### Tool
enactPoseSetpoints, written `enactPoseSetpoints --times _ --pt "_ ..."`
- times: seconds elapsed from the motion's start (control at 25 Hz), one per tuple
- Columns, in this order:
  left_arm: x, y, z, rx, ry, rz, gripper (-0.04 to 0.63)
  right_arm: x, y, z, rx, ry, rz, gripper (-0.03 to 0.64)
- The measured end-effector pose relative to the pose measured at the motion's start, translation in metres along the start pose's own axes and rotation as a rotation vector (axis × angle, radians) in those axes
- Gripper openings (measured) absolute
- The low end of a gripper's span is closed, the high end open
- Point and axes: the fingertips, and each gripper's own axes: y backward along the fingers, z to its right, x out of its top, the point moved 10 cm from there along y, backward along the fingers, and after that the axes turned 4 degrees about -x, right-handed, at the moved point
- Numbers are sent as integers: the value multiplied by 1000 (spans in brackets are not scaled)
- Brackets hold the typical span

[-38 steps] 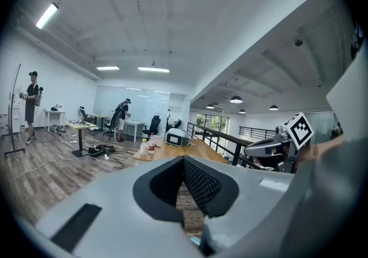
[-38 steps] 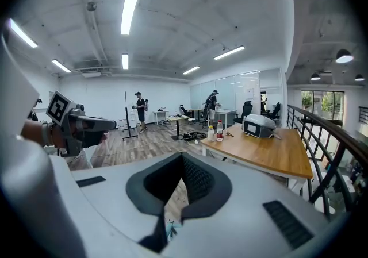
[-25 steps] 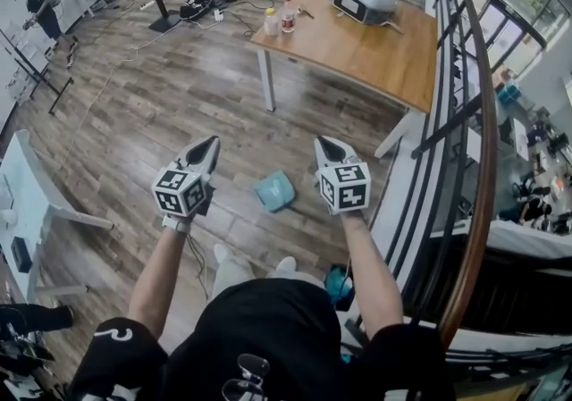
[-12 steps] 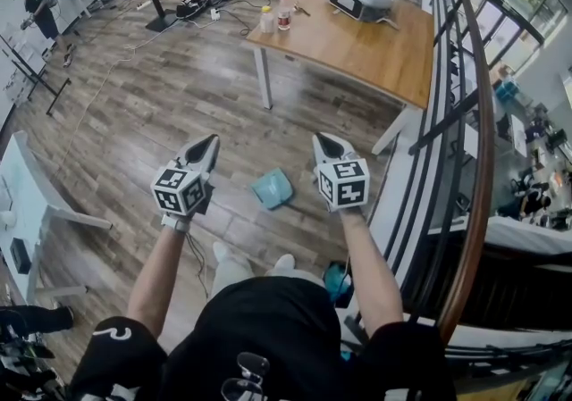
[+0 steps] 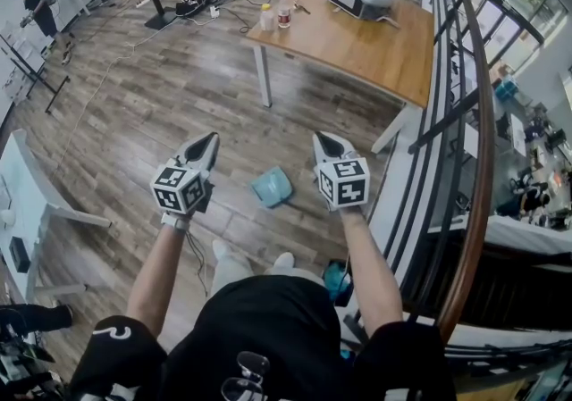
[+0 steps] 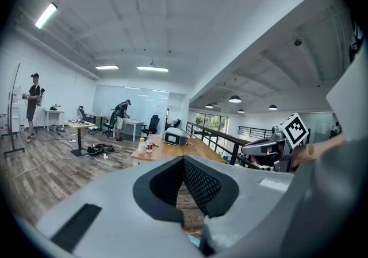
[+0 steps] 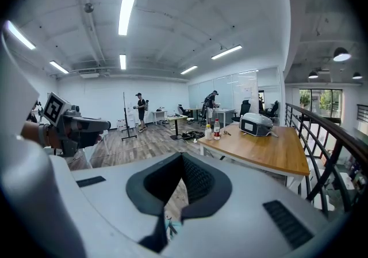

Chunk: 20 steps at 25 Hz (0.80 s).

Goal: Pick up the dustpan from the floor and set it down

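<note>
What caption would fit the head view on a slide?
A person holds the left gripper and right gripper, both shut and empty, above a teal dustpan on the wooden floor near a table.

Wood-plank floor [image 5: 152, 96], wooden table [image 5: 375, 55], railing [image 5: 489, 140], ceiling strip lights [image 7: 129, 7].

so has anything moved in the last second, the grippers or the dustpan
Nothing visibly changed. The left gripper and right gripper stay held out in front of the person, jaws together and empty, and the teal dustpan still lies untouched on the wooden floor between them.
</note>
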Motion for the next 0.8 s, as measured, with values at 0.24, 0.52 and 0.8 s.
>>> enactPoseSetpoints --times 0.24,0.52,0.8 --pt "0 0 -4 6 5 -3 -3 3 -2 0 1 5 -1 -5" --pt "0 -2 -3 5 9 -1 -3 3 -2 1 3 11 -1 -5" --pt "-2 -3 -1 5 11 2 -3 1 -1 2 2 10 -2 -5"
